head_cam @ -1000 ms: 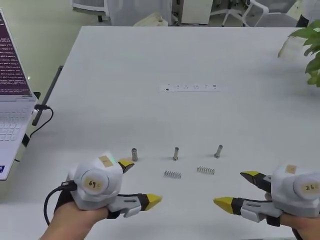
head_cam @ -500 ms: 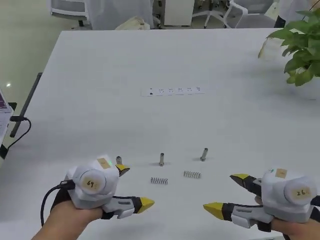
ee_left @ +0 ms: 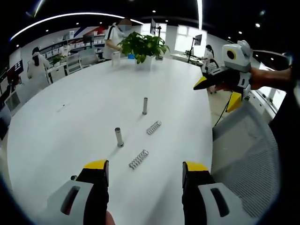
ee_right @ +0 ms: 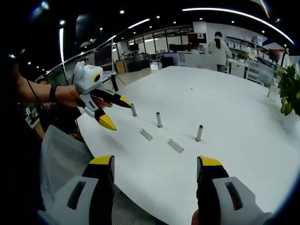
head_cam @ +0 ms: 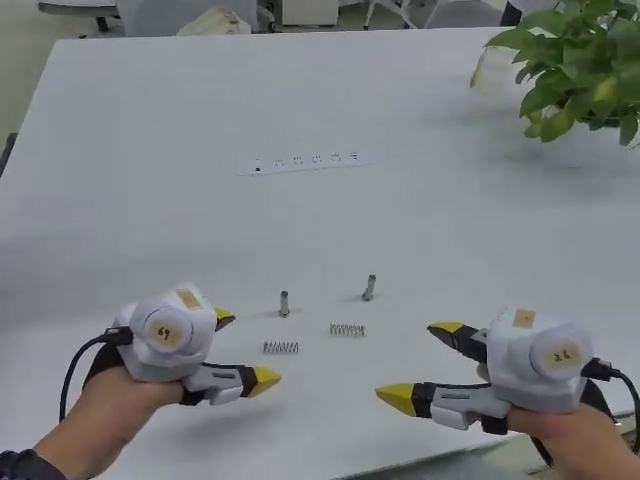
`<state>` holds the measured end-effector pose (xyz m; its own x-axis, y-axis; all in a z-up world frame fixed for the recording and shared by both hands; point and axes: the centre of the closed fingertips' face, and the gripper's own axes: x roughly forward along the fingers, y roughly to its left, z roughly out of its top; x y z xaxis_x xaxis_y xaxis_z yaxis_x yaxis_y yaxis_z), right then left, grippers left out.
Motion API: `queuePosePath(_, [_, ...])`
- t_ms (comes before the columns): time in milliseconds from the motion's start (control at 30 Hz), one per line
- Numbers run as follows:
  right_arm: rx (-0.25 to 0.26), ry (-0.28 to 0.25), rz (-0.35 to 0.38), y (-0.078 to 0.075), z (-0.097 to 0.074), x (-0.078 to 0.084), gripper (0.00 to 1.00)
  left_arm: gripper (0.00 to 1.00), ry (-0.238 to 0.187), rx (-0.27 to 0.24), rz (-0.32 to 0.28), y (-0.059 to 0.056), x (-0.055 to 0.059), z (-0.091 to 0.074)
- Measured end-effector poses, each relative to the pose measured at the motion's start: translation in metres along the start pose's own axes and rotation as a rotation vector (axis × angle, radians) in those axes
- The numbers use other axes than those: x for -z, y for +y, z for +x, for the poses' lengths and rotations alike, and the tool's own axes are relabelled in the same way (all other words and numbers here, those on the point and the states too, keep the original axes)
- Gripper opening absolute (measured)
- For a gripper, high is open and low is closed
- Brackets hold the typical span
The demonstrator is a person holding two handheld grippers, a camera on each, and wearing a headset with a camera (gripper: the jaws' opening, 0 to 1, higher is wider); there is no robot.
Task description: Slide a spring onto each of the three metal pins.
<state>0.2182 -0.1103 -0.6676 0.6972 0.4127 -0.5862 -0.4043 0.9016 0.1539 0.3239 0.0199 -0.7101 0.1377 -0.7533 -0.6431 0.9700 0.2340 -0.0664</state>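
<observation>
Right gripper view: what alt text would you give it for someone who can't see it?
Three metal pins stand upright in a row on a white table, with two springs lying loose in front of them. The right gripper, jaws open and yellow-tipped, rises from the bottom edge, and the left gripper, also open, hovers by the leftmost pin.

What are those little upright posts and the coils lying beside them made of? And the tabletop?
The pins look like bare metal: grey, smooth, with a dull sheen. The springs seem thin silvery wire, likely steel. The tabletop is matte white, perhaps laminate; its look leaves that open.
</observation>
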Motion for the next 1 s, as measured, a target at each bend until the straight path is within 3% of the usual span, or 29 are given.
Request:
queuePosePath(167, [0.001, -0.008, 0.009, -0.002, -0.002, -0.002, 0.7, 0.58, 0.016, 0.023, -0.002, 0.003, -0.001, 0.018])
queuePosePath(467, [0.0, -0.017, 0.011, -0.001, -0.004, -0.006, 0.69, 0.53, 0.064, 0.056, 0.002, 0.008, 0.011, 0.05])
queuePosePath(767, [0.005, -0.012, 0.017, -0.002, -0.006, -0.004, 0.68, 0.45, 0.106, 0.088, 0.011, 0.008, 0.026, 0.065])
queuePosePath(1000, [0.008, -0.004, 0.021, -0.003, -0.007, -0.002, 0.68, 0.39, 0.129, 0.104, 0.064, 0.006, 0.032, 0.07])
